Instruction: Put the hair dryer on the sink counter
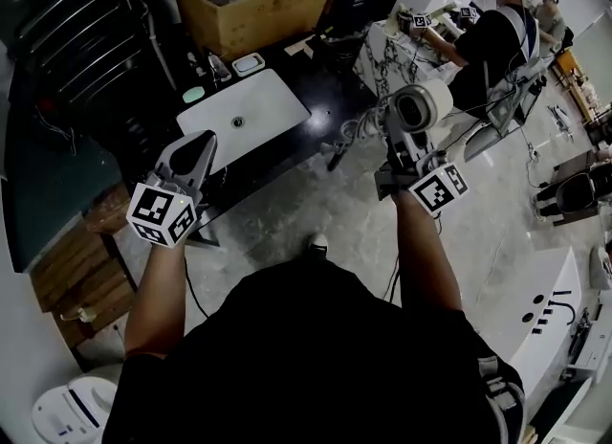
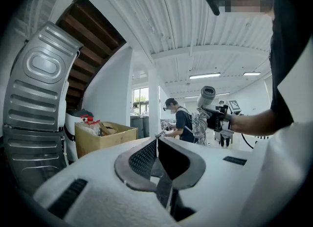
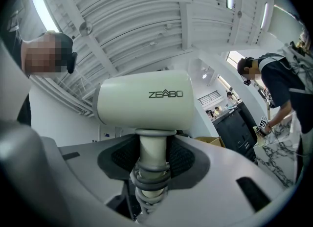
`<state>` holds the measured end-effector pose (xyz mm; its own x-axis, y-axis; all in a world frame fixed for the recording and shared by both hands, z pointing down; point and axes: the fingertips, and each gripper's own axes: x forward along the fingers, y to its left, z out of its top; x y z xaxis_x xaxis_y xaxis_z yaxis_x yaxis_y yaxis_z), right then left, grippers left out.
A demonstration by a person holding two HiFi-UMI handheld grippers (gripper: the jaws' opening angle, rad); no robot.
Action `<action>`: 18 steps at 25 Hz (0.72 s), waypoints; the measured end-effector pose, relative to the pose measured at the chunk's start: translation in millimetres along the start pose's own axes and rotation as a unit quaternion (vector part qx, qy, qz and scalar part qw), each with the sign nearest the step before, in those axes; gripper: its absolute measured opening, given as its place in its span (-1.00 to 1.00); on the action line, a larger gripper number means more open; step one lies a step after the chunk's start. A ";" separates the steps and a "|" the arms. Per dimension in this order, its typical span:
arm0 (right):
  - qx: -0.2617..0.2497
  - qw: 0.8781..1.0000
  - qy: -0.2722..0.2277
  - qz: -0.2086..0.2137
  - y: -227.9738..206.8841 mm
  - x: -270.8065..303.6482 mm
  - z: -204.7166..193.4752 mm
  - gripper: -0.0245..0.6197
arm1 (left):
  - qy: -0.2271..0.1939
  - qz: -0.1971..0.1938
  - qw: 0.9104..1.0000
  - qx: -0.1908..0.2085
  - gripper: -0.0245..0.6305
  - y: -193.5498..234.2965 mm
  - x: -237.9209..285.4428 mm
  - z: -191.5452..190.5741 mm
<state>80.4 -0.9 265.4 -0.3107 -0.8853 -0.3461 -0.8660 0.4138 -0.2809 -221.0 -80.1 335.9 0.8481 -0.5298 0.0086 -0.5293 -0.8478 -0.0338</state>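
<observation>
Black shirt (image 1: 316, 356) fills the bottom of the head view, and two bare arms reach out from it. On the left, the left gripper (image 1: 201, 148) points toward a white sink (image 1: 273, 98) set in a dark counter (image 1: 292, 144). On the right, the right gripper (image 1: 400, 157) holds a white dryer (image 1: 422, 105) up in the air, well apart from the counter. A brown box (image 1: 258, 2) stands behind the sink, and another person (image 1: 492, 35) leans over a table far off. Next comes the left gripper view: the left gripper (image 2: 156, 143) has its jaws pressed together at the tips, with nothing between them. Past them are the box (image 2: 105, 135), the other person (image 2: 183, 121) and the dryer (image 2: 207, 96), held high. Last comes the right gripper view: the right gripper (image 3: 152, 157) pinches the dryer by its handle from both sides. The fat head of the dryer (image 3: 144, 101) sits just above the jaws, with the word ZEABO on it. A grey cord (image 3: 150, 177) is wound round the handle low down.
</observation>
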 end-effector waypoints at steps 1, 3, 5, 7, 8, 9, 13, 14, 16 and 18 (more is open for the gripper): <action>0.001 1.000 0.000 0.000 -1.3 0.8 -0.6 -0.41 | 0.001 0.000 1.000 0.001 -0.85 0.5 0.3 0.2; 0.002 1.000 0.000 -0.001 -4.9 2.9 -0.9 -0.41 | 0.001 0.001 1.000 0.002 -0.85 2.1 2.1 0.8; 0.001 1.000 0.001 -0.001 -9.8 6.8 -1.5 -0.41 | 0.003 0.000 1.000 0.003 -0.86 5.8 5.3 0.8; 0.001 1.000 0.002 -0.002 -16.2 11.5 -3.3 -0.41 | 0.004 0.001 1.000 0.004 -0.85 11.4 9.2 0.6; 0.002 1.000 0.003 -0.002 -20.2 14.1 -3.9 -0.41 | 0.004 0.002 1.000 0.004 -0.86 14.7 11.7 1.3; 0.004 1.000 0.003 -0.003 -24.6 16.9 -4.2 -0.41 | 0.004 0.004 1.000 0.005 -0.85 17.8 14.5 2.2; 0.011 1.000 0.005 -0.002 -42.0 28.0 -7.6 -0.41 | 0.007 0.011 1.000 0.005 -0.85 26.1 27.2 2.0; 0.011 1.000 0.006 -0.001 -46.8 31.8 -9.1 -0.41 | 0.008 0.012 1.000 0.005 -0.85 28.6 32.0 0.8; 0.013 1.000 0.009 0.003 -57.4 40.5 -13.5 -0.41 | 0.012 0.015 1.000 0.004 -0.85 33.9 42.4 -3.3; 0.017 1.000 0.013 0.003 -70.0 47.1 -19.2 -0.41 | 0.016 0.016 1.000 0.002 -0.86 37.3 53.1 -9.3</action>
<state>118.9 -75.6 286.0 -0.3271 -0.8875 -0.3246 -0.8502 0.4263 -0.3090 -196.0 -140.1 344.4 0.8289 -0.5580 0.0402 -0.5567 -0.8298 -0.0388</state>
